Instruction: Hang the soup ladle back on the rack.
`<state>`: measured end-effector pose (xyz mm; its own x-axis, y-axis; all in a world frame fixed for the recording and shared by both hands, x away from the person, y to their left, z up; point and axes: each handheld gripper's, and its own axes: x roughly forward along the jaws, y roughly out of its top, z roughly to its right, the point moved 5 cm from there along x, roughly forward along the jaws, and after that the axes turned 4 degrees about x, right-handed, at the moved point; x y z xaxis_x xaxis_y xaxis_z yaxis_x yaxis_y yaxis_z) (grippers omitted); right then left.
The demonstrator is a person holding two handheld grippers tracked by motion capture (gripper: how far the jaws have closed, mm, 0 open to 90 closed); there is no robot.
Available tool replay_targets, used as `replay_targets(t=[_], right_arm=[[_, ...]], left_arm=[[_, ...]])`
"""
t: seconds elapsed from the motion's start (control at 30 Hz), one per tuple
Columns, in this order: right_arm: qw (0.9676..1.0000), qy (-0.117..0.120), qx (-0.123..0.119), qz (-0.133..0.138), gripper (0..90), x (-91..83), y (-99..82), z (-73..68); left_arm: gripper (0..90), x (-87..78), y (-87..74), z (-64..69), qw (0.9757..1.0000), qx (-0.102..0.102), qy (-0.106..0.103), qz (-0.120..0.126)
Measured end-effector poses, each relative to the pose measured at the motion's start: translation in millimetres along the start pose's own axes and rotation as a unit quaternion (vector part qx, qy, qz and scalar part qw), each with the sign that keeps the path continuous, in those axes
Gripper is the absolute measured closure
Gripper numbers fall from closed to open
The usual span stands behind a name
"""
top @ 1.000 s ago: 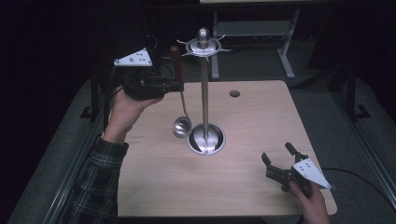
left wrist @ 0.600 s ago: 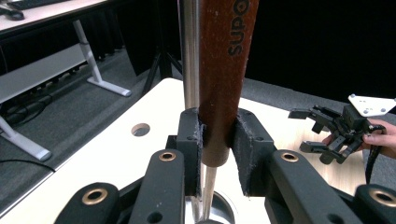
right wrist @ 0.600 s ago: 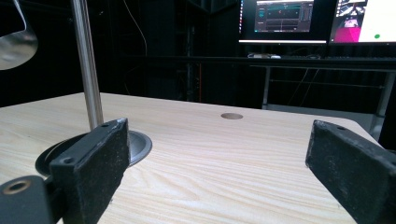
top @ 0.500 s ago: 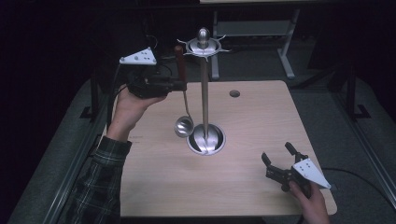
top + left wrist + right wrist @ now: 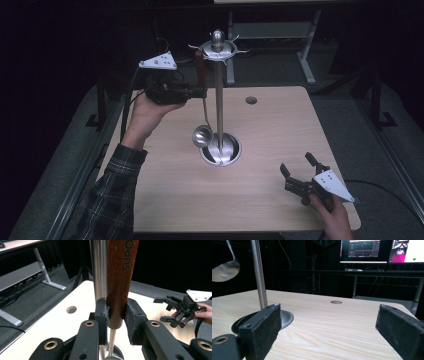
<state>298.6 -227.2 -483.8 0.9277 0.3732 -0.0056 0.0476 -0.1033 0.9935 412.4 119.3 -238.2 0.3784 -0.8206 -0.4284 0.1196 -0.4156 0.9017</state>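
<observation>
Your left gripper is clamped on the ladle's brown handle, ladle hanging upright just beside the stand's steel pole, bowl above the round base. Pole sits immediately behind the handle. Your right gripper rests near the table's front right corner, jaws wide apart, empty, well clear of the stand.

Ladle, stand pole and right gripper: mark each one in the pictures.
ladle [image 5: 202,135], high view, on its steel bowl.
stand pole [image 5: 219,100], high view, midway up the upright rod.
right gripper [image 5: 298,168], high view, midway between its open fingertips.
</observation>
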Motion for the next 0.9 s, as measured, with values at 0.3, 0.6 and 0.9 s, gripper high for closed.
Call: replay_targets(t=[0.3,0.6,0.9], right_arm=[[1.0,0.001,0.002,0.0,6.0,-0.1,0.0,0.2],[1.0,0.005,0.003,0.0,6.0,0.1,0.0,0.1],[1.0,-0.001,0.002,-0.001,6.0,0.5,-0.1,-0.1]], left_arm=[[67.8,-4.2,-3.1,0.8,0.9998,-0.008,-0.01,0.018],[47.1,-24.1,-31.8,9.1,0.9997,-0.008,0.02,-0.007],[37.7,-48.6,-83.6,14.7,0.9978,-0.036,0.05,-0.023]])
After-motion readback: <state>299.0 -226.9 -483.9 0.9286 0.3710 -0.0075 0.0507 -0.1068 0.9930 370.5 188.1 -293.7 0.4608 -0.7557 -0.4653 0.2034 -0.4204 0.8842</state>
